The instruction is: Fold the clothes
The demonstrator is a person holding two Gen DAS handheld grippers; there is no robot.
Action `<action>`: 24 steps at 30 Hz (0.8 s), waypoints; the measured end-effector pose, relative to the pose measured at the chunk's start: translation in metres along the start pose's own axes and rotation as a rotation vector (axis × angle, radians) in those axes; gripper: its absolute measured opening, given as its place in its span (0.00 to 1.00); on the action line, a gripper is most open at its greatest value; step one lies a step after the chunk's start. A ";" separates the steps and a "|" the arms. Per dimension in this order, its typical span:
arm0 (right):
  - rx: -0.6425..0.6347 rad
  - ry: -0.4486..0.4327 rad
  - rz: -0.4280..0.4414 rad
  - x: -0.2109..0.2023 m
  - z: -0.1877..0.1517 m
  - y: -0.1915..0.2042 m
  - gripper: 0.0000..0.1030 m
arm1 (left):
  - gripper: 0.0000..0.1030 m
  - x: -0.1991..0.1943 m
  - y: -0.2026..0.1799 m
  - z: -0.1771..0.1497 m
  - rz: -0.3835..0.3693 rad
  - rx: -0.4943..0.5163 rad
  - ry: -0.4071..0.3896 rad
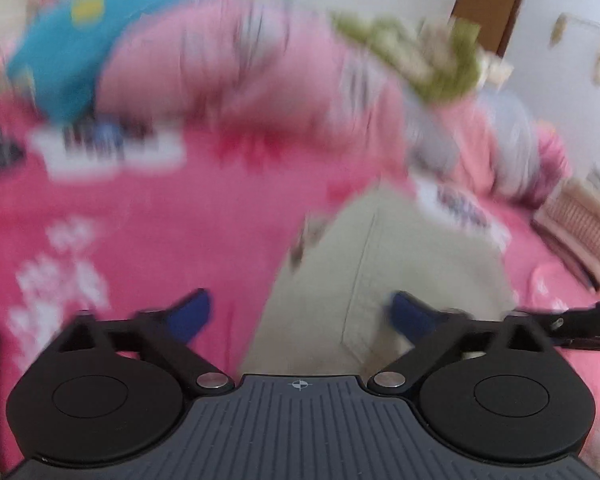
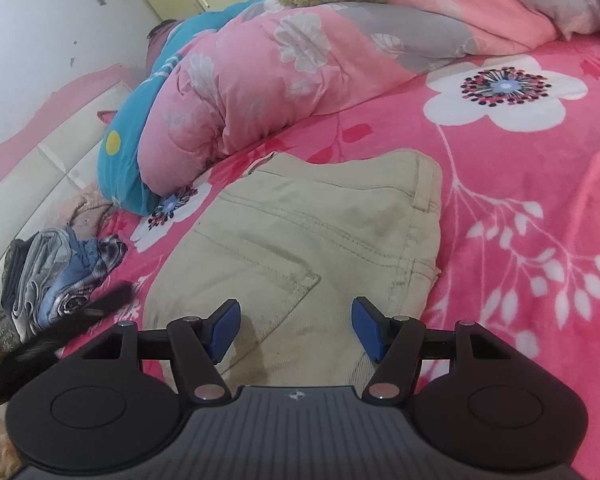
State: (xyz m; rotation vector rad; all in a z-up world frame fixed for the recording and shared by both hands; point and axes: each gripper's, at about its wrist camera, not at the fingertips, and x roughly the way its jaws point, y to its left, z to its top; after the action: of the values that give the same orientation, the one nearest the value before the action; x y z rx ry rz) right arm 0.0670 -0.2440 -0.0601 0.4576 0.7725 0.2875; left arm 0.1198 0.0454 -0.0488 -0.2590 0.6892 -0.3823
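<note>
1. A pair of beige trousers (image 2: pixel 300 240) lies on a pink floral bedspread (image 2: pixel 520 152), filling the centre and lower middle of the right wrist view; waistband, belt loops and a back pocket face up, and the garment looks already doubled into a compact shape, though how many folds it carries cannot be told.
2. The right gripper (image 2: pixel 296 330) hangs just above the trousers' near end at lower centre, its blue pads spread wide and clasping nothing.
3. The left gripper (image 1: pixel 300 316), in a heavily blurred view, also stands released, its pads either side of the beige cloth (image 1: pixel 380 272) at lower centre-right.
4. A stack of folded clothes (image 2: pixel 56 280) sits at the left edge; a rolled pink duvet (image 2: pixel 260 92) fills the upper middle.
5. The scene fits either another fold to come or a finished bundle awaiting the stack. Either way, each pad pair should pinch all layers at an edge, both sides level, so the cloth stays square.
</note>
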 end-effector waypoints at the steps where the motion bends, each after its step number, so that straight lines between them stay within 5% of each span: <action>1: 0.000 -0.001 -0.001 -0.001 -0.001 0.000 0.62 | 0.59 -0.002 0.001 -0.002 -0.035 -0.030 0.007; 13: 0.052 0.006 0.017 -0.011 -0.005 -0.022 0.62 | 0.59 -0.030 -0.096 -0.044 -0.108 0.281 0.018; 24: -0.192 0.003 0.049 -0.021 0.017 0.040 0.71 | 0.64 -0.049 -0.107 -0.067 -0.275 0.295 0.029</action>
State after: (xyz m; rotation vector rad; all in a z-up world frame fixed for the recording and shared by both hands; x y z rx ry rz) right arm 0.0615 -0.2234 -0.0169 0.2954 0.7299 0.4040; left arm 0.0137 -0.0372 -0.0337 -0.0665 0.6179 -0.7441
